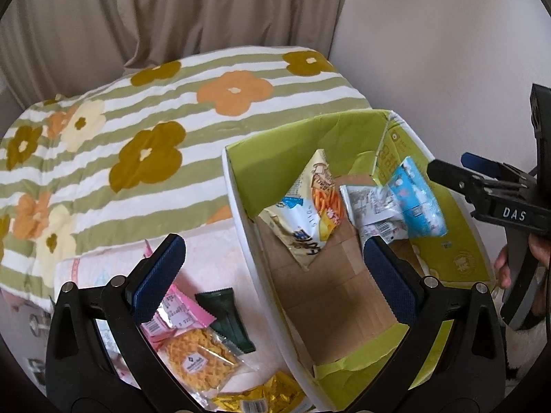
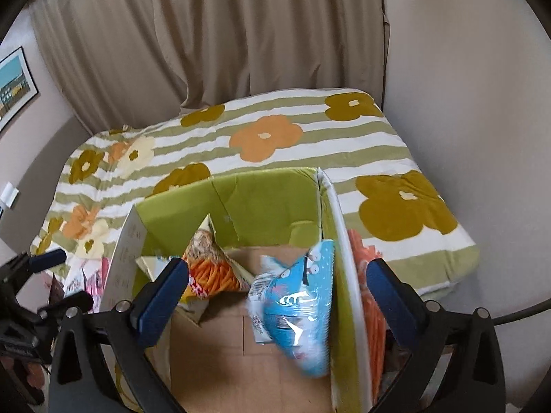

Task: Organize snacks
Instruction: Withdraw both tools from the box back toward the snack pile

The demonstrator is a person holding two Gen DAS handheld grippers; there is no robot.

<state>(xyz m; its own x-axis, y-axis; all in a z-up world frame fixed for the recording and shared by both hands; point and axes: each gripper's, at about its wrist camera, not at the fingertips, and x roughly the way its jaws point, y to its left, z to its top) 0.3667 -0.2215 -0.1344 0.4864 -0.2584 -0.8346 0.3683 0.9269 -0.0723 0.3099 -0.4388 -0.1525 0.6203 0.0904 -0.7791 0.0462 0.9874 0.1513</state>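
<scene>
Left wrist view shows the blue snack packet (image 1: 418,203) inside the green cardboard box (image 1: 275,148), over the box's far right part, blurred, with its long axis running from far left down to near right. Whether it touches the brown box floor cannot be told. Right wrist view shows the same blue snack packet (image 2: 299,309) lying close along the box's right wall, long axis running far to near, its crumpled white back turned left. Left of it, a cream snack bag with orange sticks (image 1: 310,206) leans against the far left wall, its pointed corner up.

Just right of the blue packet, the right gripper (image 1: 447,168) reaches in from the right edge; only the tips show there. In its own view the right gripper (image 2: 277,275) has its jaws spread wide and grips nothing; the packet sits between and beyond the blue pads.

Wide apart too are the jaws of the left gripper (image 1: 272,268), holding nothing, straddling the box's near left wall.

Outside the box, on the near left, lie a clear bag of lattice crisps (image 1: 196,358), a pink packet (image 1: 175,313), a dark green packet (image 1: 227,320) and a gold wrapper (image 1: 261,395). Beyond, a flowered striped quilt (image 1: 137,130) covers the bed, with beige curtains (image 1: 172,10) behind.
</scene>
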